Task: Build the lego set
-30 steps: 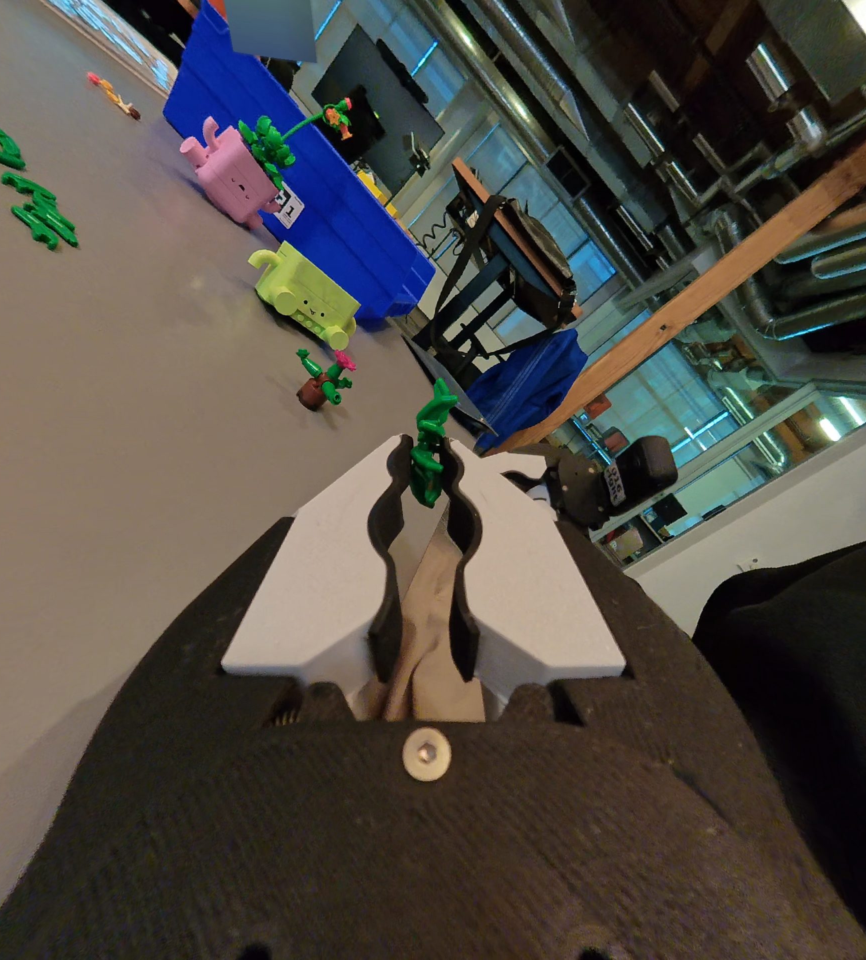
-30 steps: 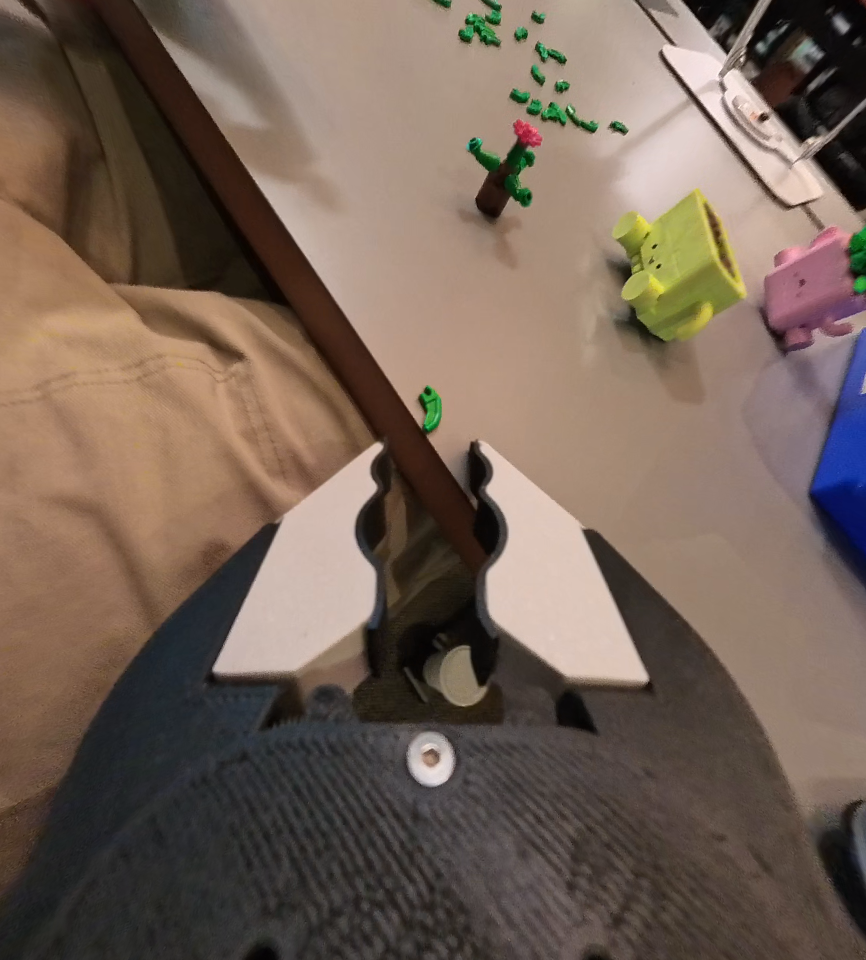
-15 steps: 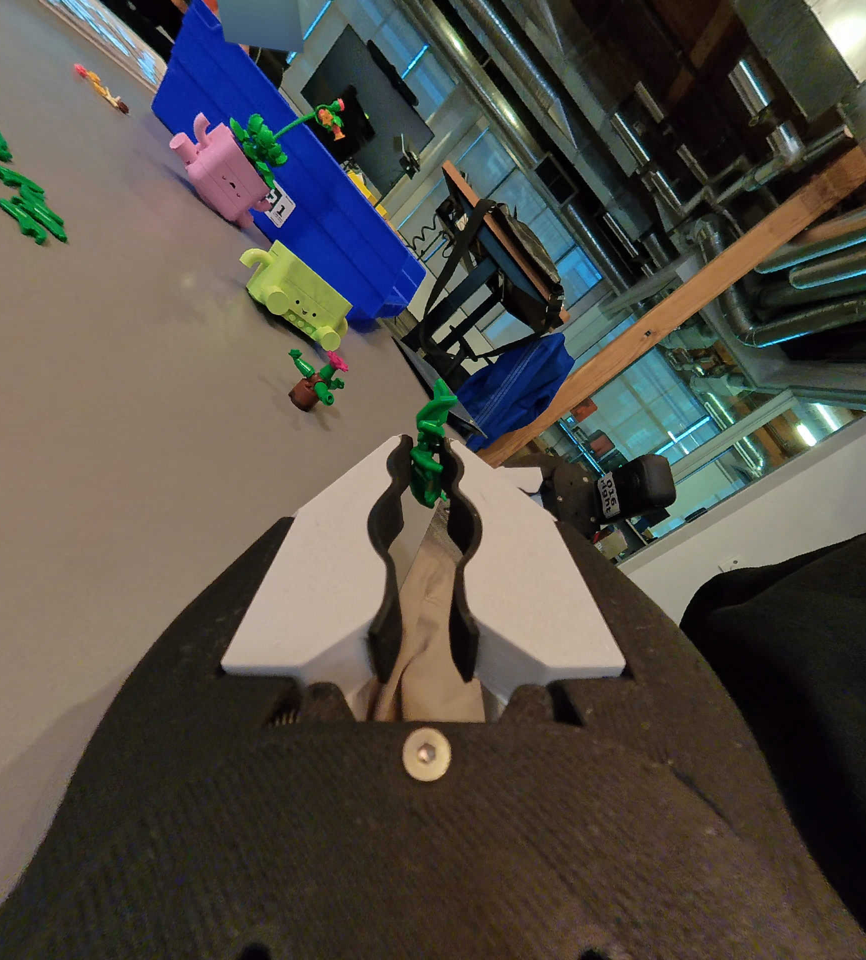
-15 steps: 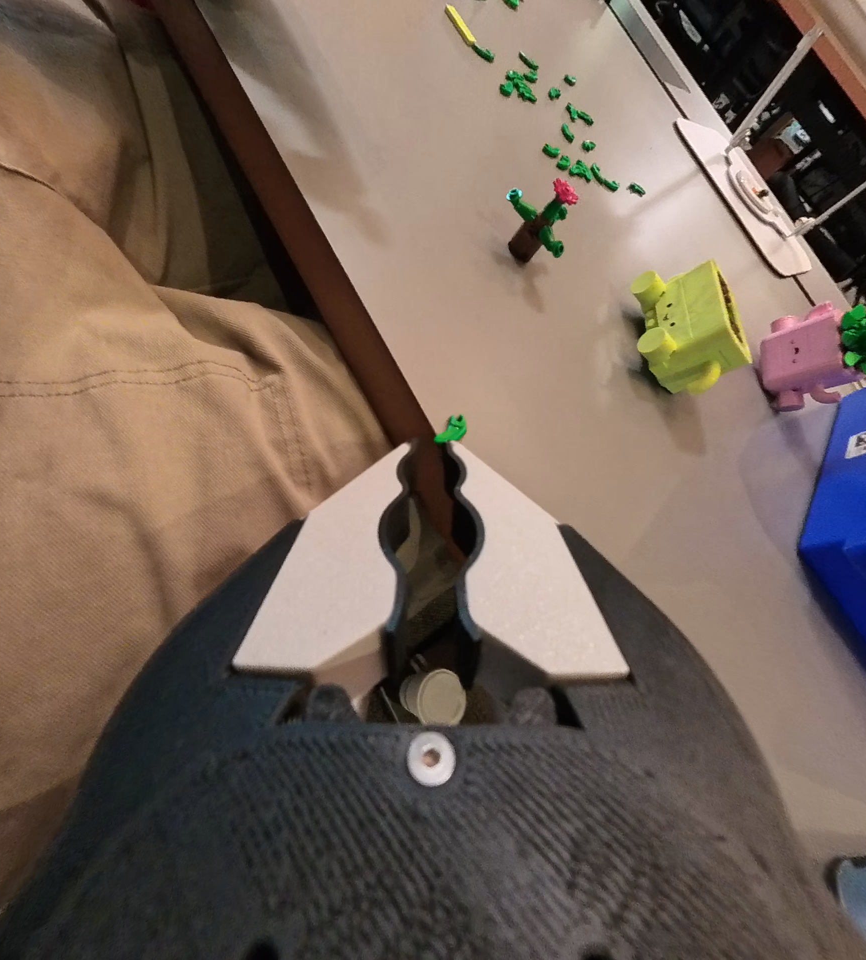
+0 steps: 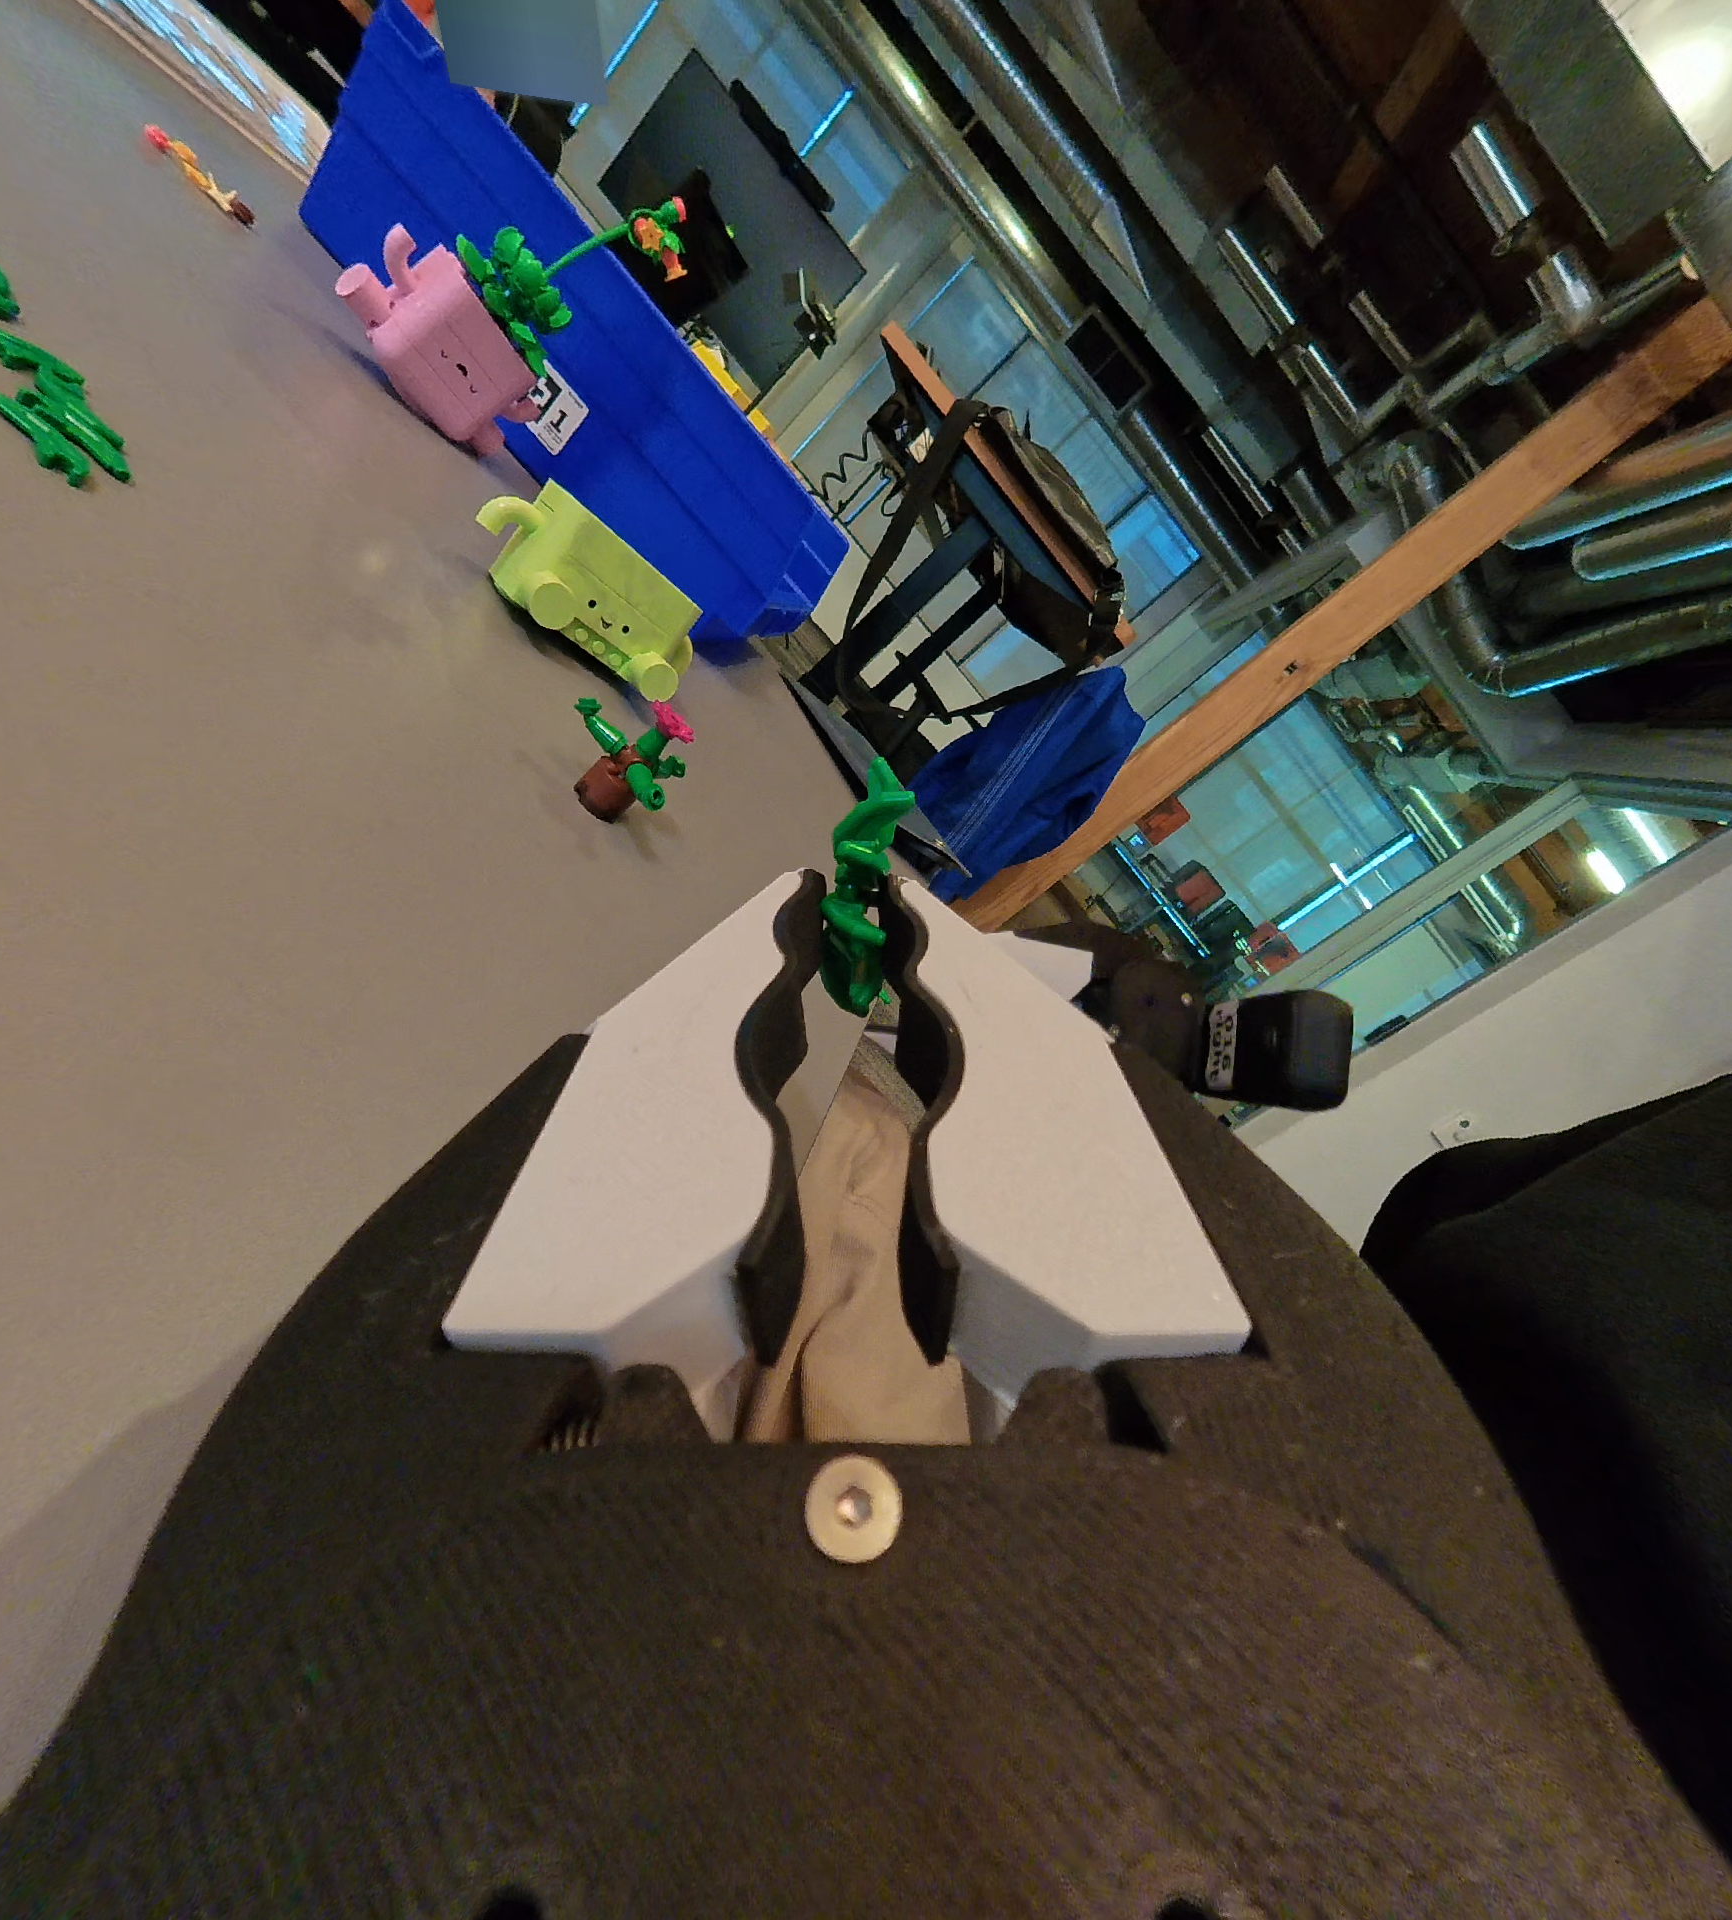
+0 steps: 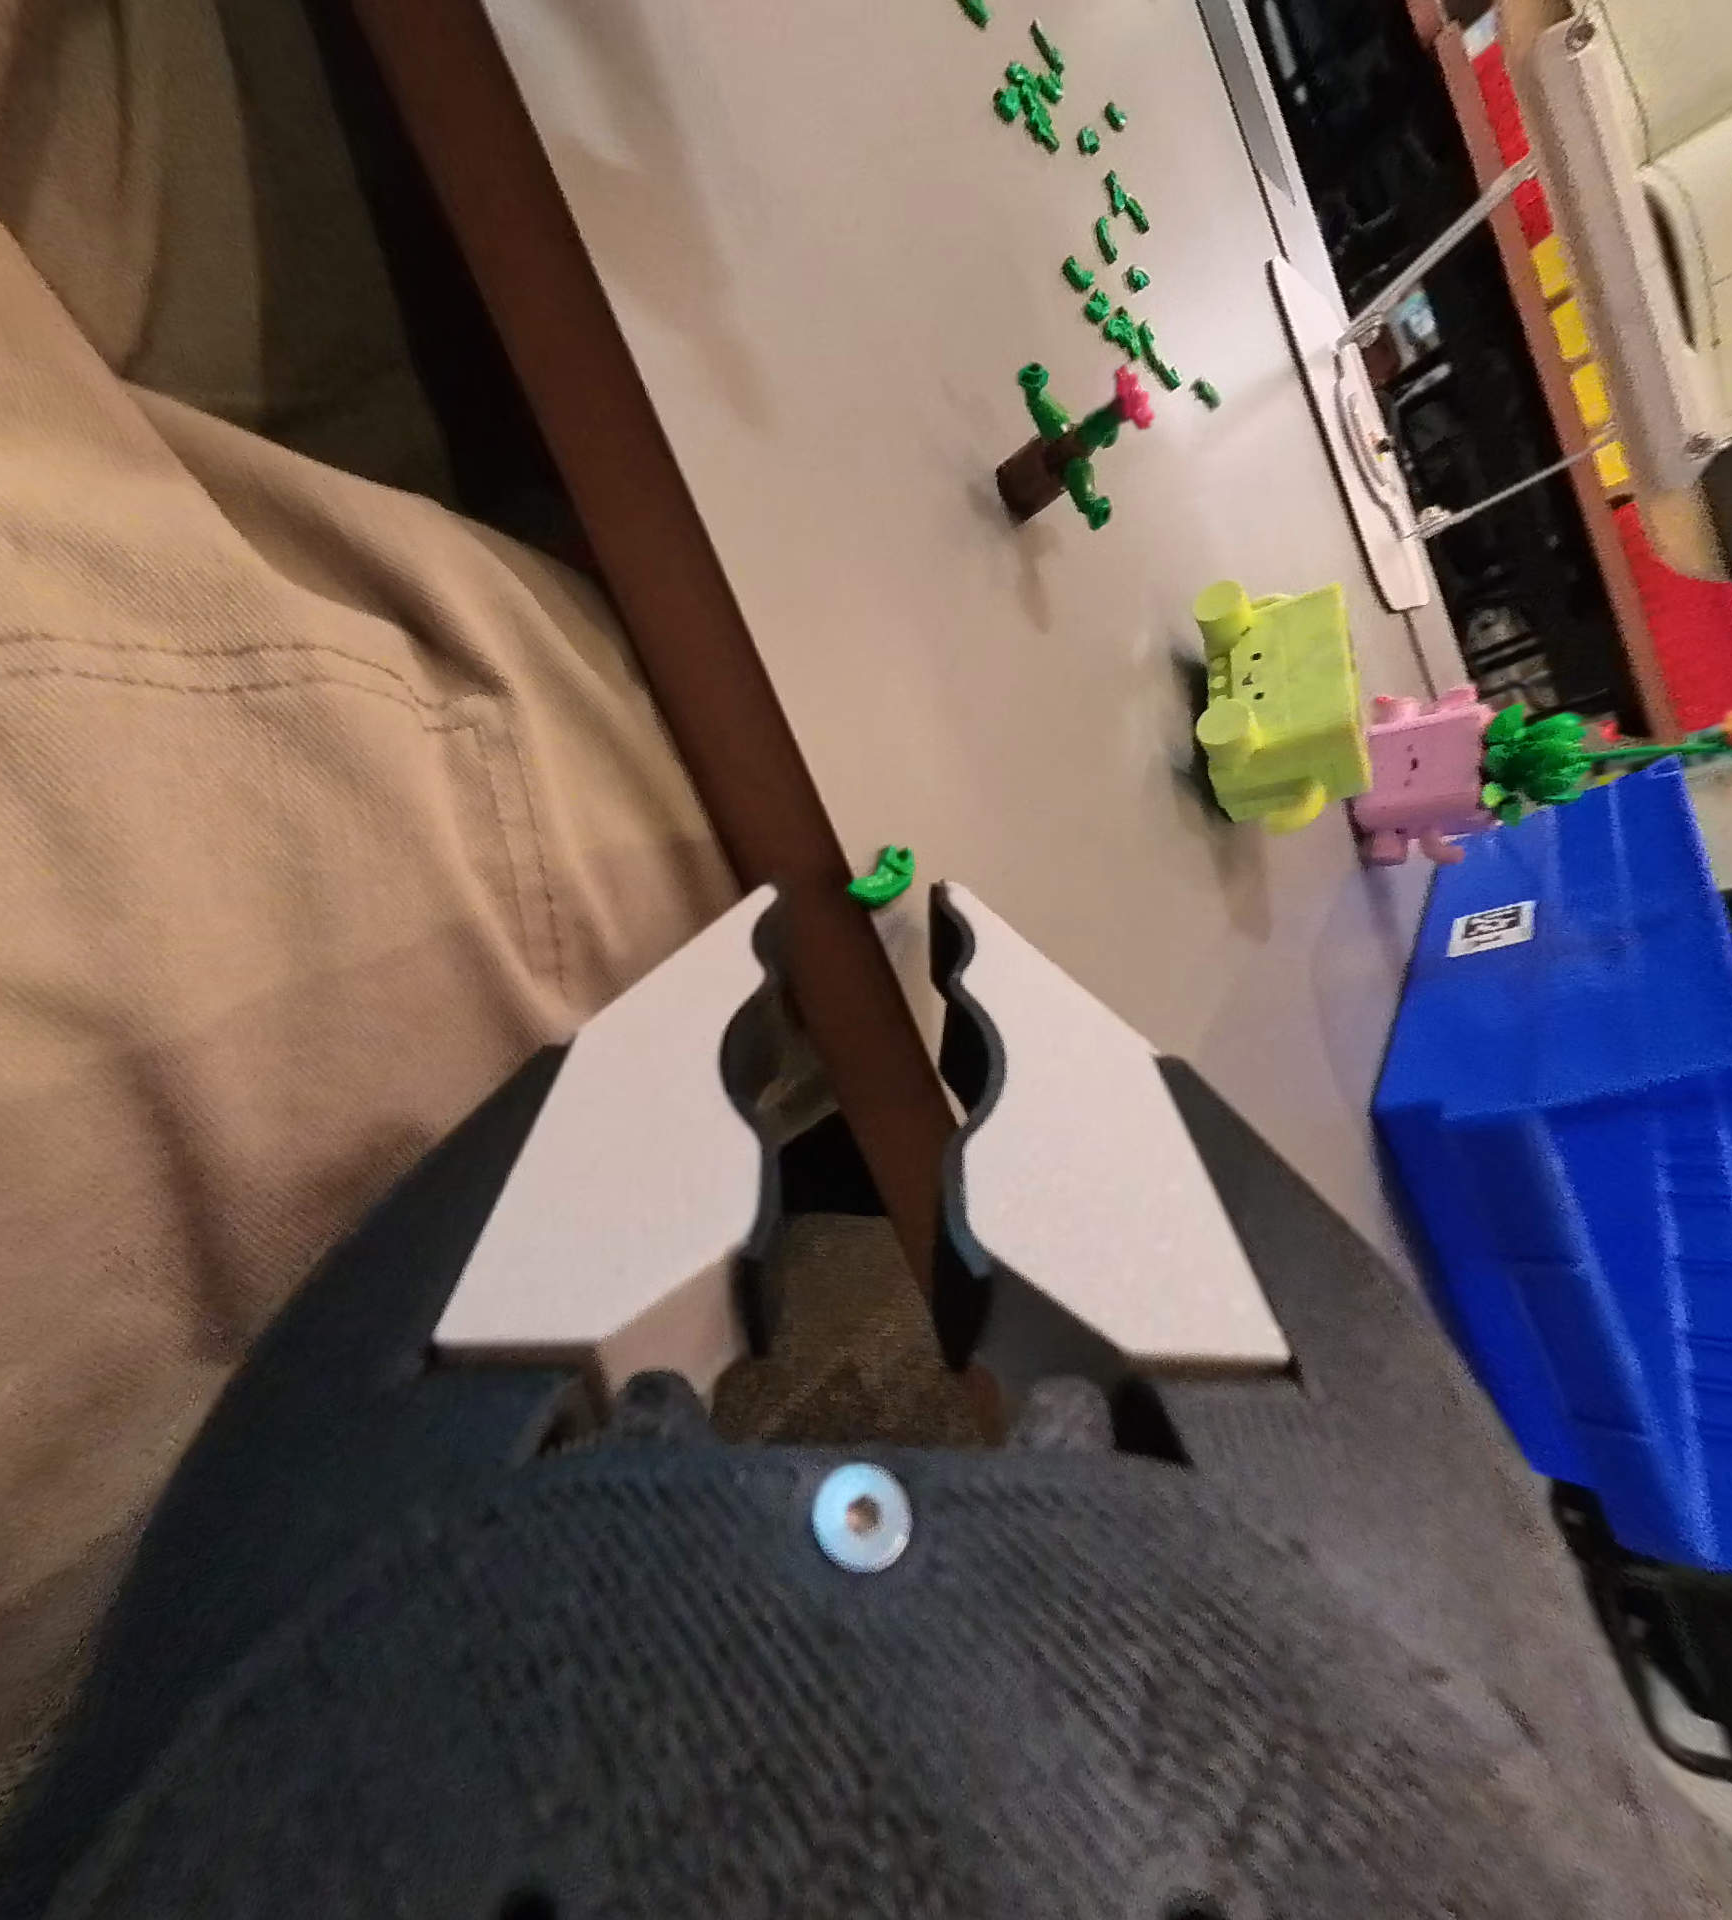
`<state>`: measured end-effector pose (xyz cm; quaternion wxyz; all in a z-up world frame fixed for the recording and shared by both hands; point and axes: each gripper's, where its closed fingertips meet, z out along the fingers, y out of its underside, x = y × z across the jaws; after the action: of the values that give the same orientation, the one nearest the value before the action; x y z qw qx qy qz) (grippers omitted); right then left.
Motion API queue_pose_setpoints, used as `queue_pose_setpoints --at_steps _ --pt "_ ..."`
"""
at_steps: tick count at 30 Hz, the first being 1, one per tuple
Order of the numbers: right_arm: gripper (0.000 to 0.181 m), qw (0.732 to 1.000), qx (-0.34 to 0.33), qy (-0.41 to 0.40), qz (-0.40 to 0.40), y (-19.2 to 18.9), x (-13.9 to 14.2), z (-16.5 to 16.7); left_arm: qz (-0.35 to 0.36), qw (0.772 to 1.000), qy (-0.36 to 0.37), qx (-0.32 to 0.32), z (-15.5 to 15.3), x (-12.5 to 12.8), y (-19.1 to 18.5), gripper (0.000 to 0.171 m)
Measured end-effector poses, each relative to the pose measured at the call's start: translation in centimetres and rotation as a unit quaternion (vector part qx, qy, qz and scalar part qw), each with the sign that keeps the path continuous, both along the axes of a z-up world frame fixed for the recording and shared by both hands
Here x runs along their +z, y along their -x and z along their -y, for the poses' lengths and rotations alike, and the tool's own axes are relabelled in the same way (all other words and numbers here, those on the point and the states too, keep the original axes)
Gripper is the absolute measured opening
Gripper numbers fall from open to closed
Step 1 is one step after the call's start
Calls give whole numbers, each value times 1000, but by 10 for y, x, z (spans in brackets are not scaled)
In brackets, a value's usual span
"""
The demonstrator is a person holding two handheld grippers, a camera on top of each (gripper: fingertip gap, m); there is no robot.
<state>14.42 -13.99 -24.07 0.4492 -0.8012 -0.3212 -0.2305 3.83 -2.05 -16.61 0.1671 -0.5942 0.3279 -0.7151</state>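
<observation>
A: How will that green stem piece (image 5: 860,914) handle?

B: Light, rigid plastic with thin leaves, I'd judge; slippery and apt to twist. Best pinched low on its stalk, as the left gripper (image 5: 854,914) does now: its fingers (image 5: 1007,1081) are clenched on it at the very tips, above the bench (image 5: 166,831) edge.

A: And the right gripper (image 6: 857,909)?

B: Its fingers (image 6: 1070,1143) stand parted and hold nothing. A small green leaf (image 6: 881,876) lies on the bench just beyond them, by the edge. The little brown-potted plant (image 6: 1070,447) stands farther off.
</observation>
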Motion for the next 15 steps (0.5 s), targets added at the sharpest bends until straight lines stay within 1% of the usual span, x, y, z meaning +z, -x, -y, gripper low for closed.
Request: queue_pose_setpoints --at_steps 2,4,15 --pt "18 1000 0 -1 25 -1 -1 0 0 1000 0 0 0 0 0 8" --pt "15 999 2 -1 38 0 -1 0 0 1000 0 0 0 0 0 8" --pt "14 996 11 -12 86 1 2 0 1 1000 1 -1 0 0 0 9"
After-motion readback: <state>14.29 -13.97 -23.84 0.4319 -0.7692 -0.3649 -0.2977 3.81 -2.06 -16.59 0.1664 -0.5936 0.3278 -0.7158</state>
